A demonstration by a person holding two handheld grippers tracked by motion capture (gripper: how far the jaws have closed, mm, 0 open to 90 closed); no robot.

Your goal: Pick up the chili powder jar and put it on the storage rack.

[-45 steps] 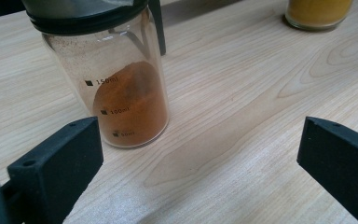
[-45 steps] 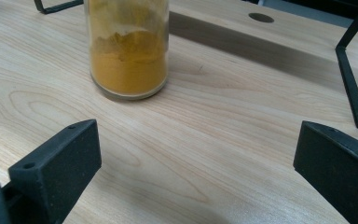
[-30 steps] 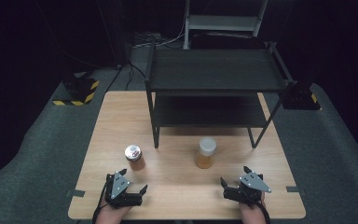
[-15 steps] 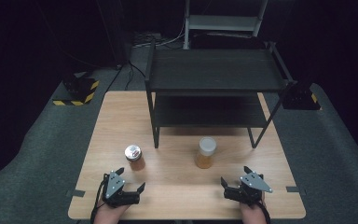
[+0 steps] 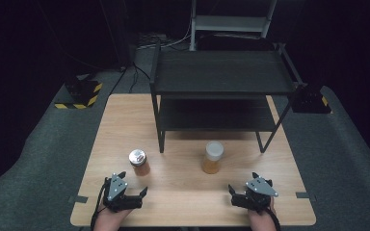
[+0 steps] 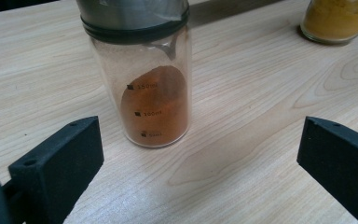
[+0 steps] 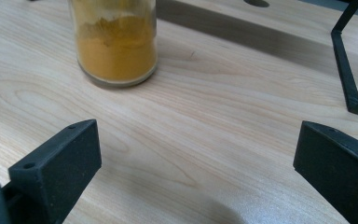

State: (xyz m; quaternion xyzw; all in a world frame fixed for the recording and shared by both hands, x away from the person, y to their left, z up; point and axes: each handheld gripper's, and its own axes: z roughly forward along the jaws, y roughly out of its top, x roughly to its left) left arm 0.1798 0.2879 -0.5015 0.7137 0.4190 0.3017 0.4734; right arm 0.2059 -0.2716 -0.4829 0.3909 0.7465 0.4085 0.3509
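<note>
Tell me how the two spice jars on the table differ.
The metal-lidded jar has a shiny silver cap; the white-lidded jar has a pale, matte one. The metal-lidded jar holds a reddish-orange powder banked against one side, and its glass carries printed measure marks; the white-lidded jar holds yellow powder lying more level. Both stand upright on the wooden table, in front of the black shelf rack, untouched.

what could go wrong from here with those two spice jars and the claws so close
1. The left claw sits open just short of the tall metal-lidded jar. A push from one black finger before closing could tip it; it looks narrow for its height.
2. The jar of yellow powder stands left of the right claw's centre line, so a straight approach may clip it.
3. The shelf rack's leg stands close by and could snag that claw.
</note>
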